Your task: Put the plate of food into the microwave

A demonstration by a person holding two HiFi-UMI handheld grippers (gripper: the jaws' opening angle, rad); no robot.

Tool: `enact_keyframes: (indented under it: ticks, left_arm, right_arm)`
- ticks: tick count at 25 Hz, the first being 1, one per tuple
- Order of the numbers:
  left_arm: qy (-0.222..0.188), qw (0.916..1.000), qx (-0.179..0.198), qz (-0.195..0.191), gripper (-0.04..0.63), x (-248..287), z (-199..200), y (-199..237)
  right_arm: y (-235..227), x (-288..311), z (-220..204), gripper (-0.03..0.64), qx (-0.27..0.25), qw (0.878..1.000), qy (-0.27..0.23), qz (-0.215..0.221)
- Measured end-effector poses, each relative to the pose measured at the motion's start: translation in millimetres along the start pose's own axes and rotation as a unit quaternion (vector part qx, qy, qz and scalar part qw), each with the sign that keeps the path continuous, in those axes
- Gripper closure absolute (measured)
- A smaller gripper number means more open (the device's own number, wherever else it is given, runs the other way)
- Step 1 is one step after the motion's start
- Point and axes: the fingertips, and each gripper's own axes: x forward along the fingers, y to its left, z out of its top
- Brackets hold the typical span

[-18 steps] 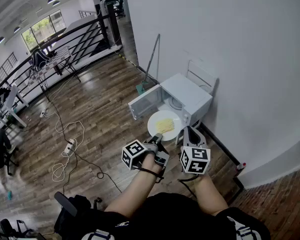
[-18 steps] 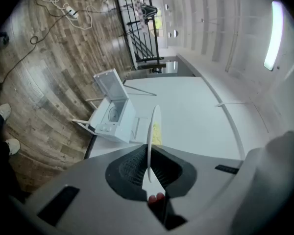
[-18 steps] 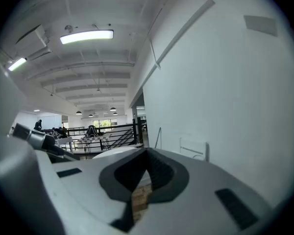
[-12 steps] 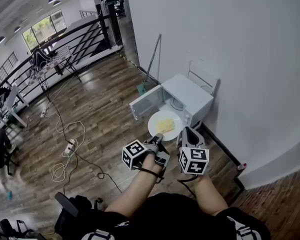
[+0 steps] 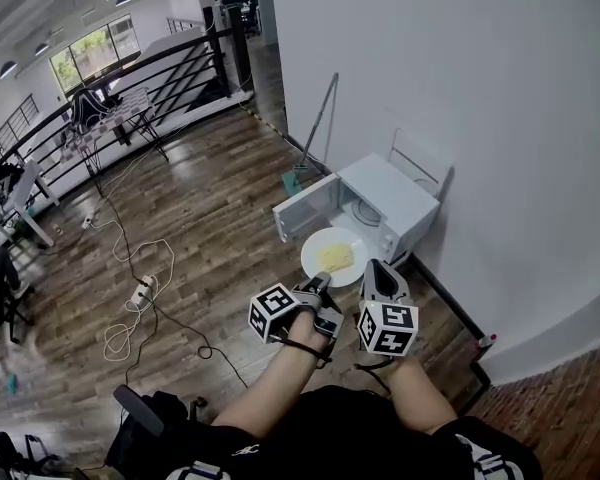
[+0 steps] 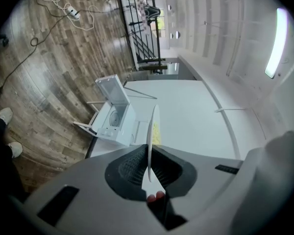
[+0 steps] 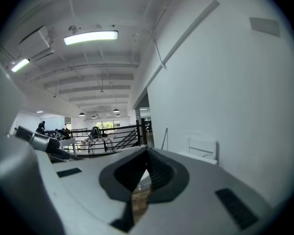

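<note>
Here the left gripper [image 5: 318,283] clamps the plate [image 5: 314,247] by its rim while the right gripper [image 5: 377,267] sits closed.

Office loft: desks [image 5: 108,110], black railing [image 5: 165,66], wood floor [image 5: 205,213].

Edge-on in the left gripper view, the plate [image 6: 151,126] shows only a yellow sliver of its food [image 6: 157,131], its lower rim buried between the clamped jaws of the left gripper [image 6: 148,151]. In the head view the food is too small to identify, and the microwave [image 5: 395,200] hides most of its cavity under its own top. The right gripper [image 7: 147,151], centre frame in its own view, masks nearly all of the microwave. The person [image 5: 350,428] is cut off at the head view's bottom edge; a red-topped object [image 5: 487,341], lower right, is too small to tell.
</note>
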Motion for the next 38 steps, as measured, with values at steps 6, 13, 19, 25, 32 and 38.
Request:
enact_keyframes:
  ticks: [6,13,19,25,32,38]
  left_arm:
    - [0.010,0.9999,-0.006,-0.001,0.584,-14,26,10]
    - [0.030,0.9995,-0.008,0.011,0.583,-26,45,23]
    - [0.041,0.9988,-0.014,0.023,0.581,-11,49,31]
    - [0.040,0.9988,-0.004,0.029,0.581,37,57,23]
    - [0.027,0.9994,0.016,0.012,0.580,123,76,-12]
    - [0.042,0.9989,0.014,0.016,0.581,181,61,-22]
  right_arm:
    - [35,12,-12,0.603,-0.006,1.000,0.007,-0.006]
    - [58,14,-28,0.603,-0.004,1.000,0.021,-0.021]
    - [48,29,-29,0.603,0.003,0.999,0.024,-0.032]
    - [35,79,-14,0.603,0.017,1.000,0.008,-0.006]
    - [-16,147,24,0.603,0.007,1.000,-0.018,0.005]
    - [-72,187,31,0.603,0.029,1.000,-0.010,-0.004]
